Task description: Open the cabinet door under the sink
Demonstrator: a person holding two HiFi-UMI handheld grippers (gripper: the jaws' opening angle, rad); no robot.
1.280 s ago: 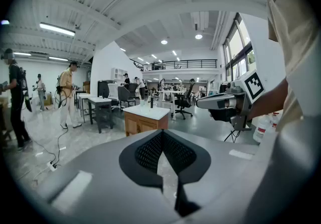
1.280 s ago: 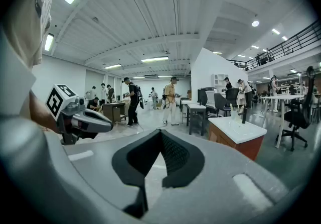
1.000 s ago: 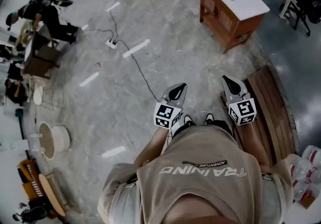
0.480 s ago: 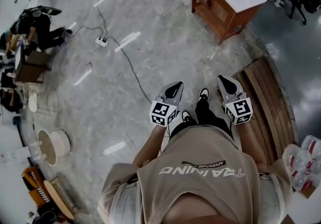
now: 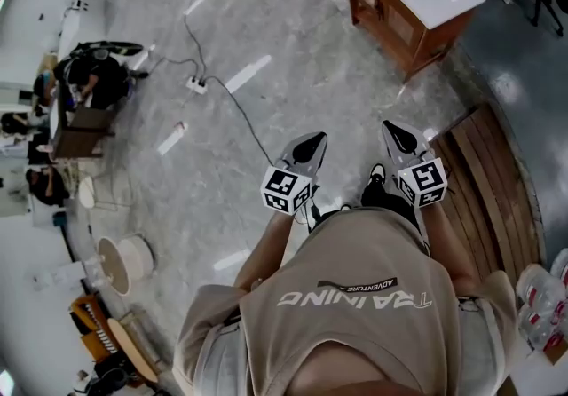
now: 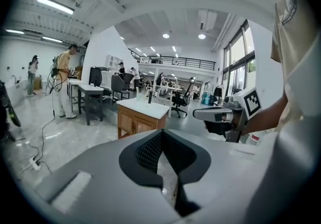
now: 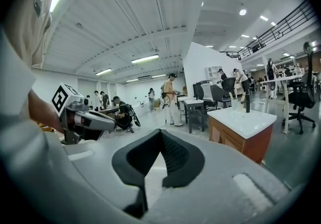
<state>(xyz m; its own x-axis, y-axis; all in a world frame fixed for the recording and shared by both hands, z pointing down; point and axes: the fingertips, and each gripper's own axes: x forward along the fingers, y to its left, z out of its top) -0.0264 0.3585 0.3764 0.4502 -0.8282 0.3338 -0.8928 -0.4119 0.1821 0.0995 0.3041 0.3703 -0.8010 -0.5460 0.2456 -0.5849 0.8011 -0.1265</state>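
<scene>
The sink cabinet (image 5: 390, 26) is brown wood with a white top and a dark tap, and it stands on the floor far ahead at the upper right. Its two front doors (image 6: 133, 126) look closed in the left gripper view. The cabinet (image 7: 239, 140) also shows at the right of the right gripper view. My left gripper (image 5: 307, 148) and right gripper (image 5: 396, 134) are held side by side at waist height, well short of the cabinet. Both are shut with nothing between the pads. Each gripper appears in the other's view, the right gripper (image 6: 216, 115) and the left gripper (image 7: 93, 120).
A slatted wooden pallet (image 5: 486, 181) lies on the floor to the right of my feet. A power strip with its cable (image 5: 197, 83) runs across the grey floor ahead on the left. People sit at a desk (image 5: 84, 97) far left. Water bottles (image 5: 543, 295) stand at the lower right.
The person has stepped forward across the floor and both grippers have moved forward with them, still shut. The pallet has slid further down the right side of the head view.
</scene>
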